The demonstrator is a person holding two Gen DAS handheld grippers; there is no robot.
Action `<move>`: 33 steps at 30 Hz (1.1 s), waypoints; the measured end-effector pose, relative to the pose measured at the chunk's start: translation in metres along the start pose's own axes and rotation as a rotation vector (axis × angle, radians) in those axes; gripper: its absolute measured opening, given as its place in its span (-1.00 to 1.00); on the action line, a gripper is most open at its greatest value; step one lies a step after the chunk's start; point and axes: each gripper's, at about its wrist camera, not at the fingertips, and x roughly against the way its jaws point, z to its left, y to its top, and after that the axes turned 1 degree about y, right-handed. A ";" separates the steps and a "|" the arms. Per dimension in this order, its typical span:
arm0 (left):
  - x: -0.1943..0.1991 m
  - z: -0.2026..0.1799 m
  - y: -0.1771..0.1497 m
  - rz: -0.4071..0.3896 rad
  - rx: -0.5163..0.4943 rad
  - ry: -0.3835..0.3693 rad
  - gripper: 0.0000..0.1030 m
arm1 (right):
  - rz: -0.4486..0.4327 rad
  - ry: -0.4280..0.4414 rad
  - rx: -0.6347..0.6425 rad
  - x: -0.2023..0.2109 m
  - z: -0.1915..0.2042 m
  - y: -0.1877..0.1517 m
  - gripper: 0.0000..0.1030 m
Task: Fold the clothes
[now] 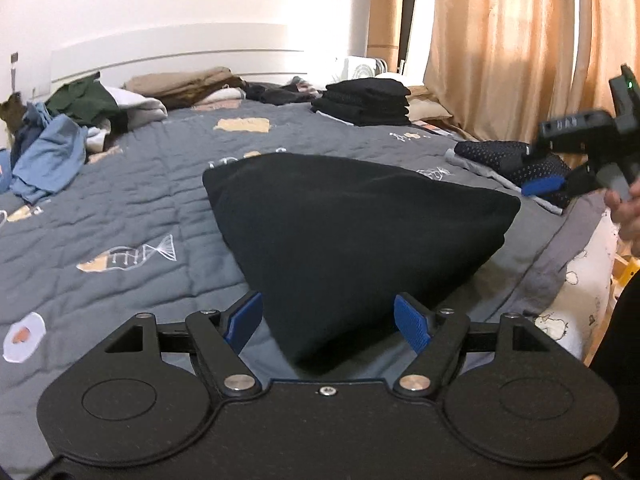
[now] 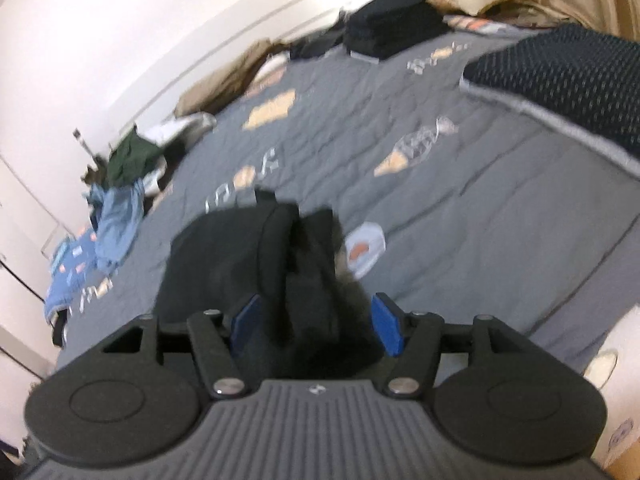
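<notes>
Both tongs spread, nothing pinched, above a folded black garment on the bed.

Left gripper (image 1: pixel 329 322) held with blue pads (image 1: pixel 412 322) apart, the near corner of the folded black garment (image 1: pixel 352 220) showing between them without touching. Right gripper (image 2: pixel 316 326) likewise spread, blurred dark cloth below its gap, contact not clear. Garment lying flat on the grey quilt (image 1: pixel 132 208). Farther off: a stack of folded black clothes (image 1: pixel 362 106) near the headboard, a dotted folded piece (image 2: pixel 568 76) at the right edge, an unfolded pile (image 1: pixel 60 136) at left, tan curtains (image 1: pixel 520 40) beyond.
</notes>
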 end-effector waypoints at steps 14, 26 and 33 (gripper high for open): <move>-0.004 0.022 -0.002 -0.022 0.162 -0.001 0.58 | 0.096 0.121 0.063 -0.115 0.020 0.097 0.43; -0.026 0.053 0.024 -0.028 0.328 -0.041 0.62 | 0.267 0.191 0.065 -0.194 0.008 0.090 0.43; -0.079 0.056 0.088 -0.011 0.358 -0.095 0.68 | 0.276 0.194 0.073 -0.207 0.015 0.099 0.43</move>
